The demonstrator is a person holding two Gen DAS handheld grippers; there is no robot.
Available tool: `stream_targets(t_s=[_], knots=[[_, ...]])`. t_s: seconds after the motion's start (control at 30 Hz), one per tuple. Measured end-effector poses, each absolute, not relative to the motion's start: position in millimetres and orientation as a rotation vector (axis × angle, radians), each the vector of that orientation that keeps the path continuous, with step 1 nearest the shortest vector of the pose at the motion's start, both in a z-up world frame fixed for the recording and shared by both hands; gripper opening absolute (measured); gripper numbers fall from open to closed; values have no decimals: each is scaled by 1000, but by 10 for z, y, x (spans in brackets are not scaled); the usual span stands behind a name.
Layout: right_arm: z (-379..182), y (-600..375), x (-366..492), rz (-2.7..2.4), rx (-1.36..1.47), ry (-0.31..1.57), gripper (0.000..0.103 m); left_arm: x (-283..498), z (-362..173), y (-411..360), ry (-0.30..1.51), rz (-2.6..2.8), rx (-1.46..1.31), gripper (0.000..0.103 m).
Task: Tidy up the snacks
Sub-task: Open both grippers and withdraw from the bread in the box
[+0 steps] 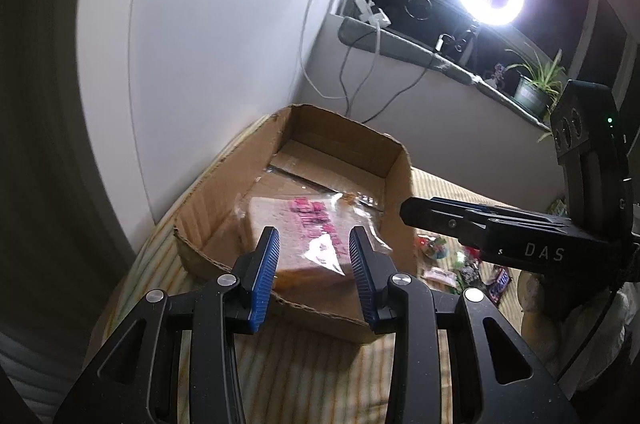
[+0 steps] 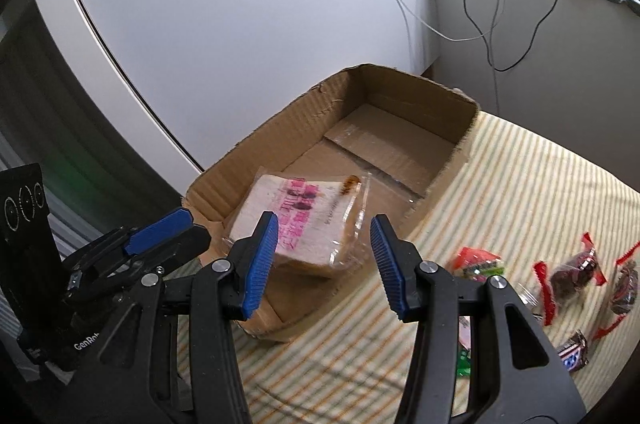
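Left gripper hovering at box near end, jaws narrowly apart, gripping nothing. Right gripper alongside, gaping wider, also empty. Bread pack lying inside box, near end. Snacks sitting on striped cloth, right of box.

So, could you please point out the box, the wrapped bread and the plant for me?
box (image 2: 404, 92): right wrist view, inner face of the far wall.
bread (image 2: 280, 220): right wrist view, top face of the wrapped loaf.
plant (image 1: 534, 92): left wrist view, the pot on the sill.
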State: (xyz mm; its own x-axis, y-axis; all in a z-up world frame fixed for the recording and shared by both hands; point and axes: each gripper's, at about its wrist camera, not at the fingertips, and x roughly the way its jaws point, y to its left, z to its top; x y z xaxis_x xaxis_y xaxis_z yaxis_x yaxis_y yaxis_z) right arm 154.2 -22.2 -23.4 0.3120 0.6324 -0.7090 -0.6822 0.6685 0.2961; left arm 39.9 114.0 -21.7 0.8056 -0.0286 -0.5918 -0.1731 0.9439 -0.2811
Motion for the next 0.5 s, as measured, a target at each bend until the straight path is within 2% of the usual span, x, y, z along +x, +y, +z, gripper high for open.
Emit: stream_targets(t_s=[0.43, 0.5], knots=[[-211, -1036, 1243, 713, -59, 867, 51, 399, -210, 644, 646, -44, -304, 37], [-249, -1228, 1223, 678, -51, 872, 51, 415, -228, 557, 656, -66, -302, 40]])
